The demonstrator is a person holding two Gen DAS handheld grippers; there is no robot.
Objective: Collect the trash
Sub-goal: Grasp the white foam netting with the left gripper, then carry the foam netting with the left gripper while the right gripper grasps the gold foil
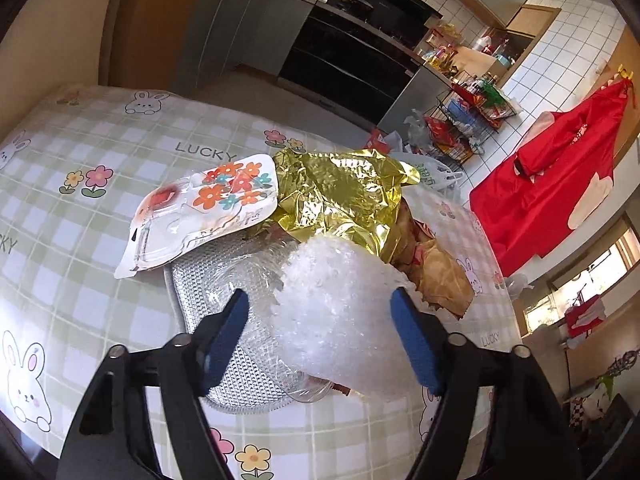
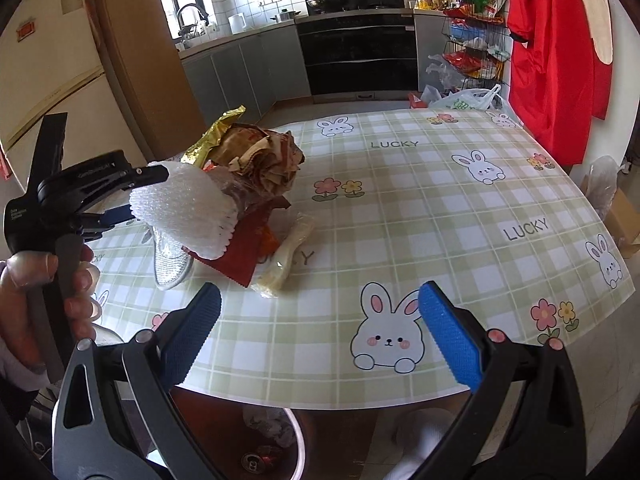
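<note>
My left gripper point(image 1: 320, 320) straddles the white foam wrap point(image 1: 336, 312) atop the trash pile, one pad touching, not clamped. My right gripper point(image 2: 320, 332) hangs empty, wide open, above the table point(image 2: 460, 208) edge, ready to help.

White foam wrap point(image 1: 340, 312) is sitting between the left fingers point(image 1: 414, 344), touching the right-hand pad; beyond the fingertips, crumpled gold foil point(image 1: 344, 196), a flowered blister pack point(image 1: 200, 212) and brown wrappers point(image 1: 436, 276) are lying heaped together

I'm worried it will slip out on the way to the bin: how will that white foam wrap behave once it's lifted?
The white foam wrap looks puffy and light, so it probably squashes between the left tongs. Its curled, loose edge suggests it will flop rather than hold shape. The bubbly surface likely gives some grip.
</note>
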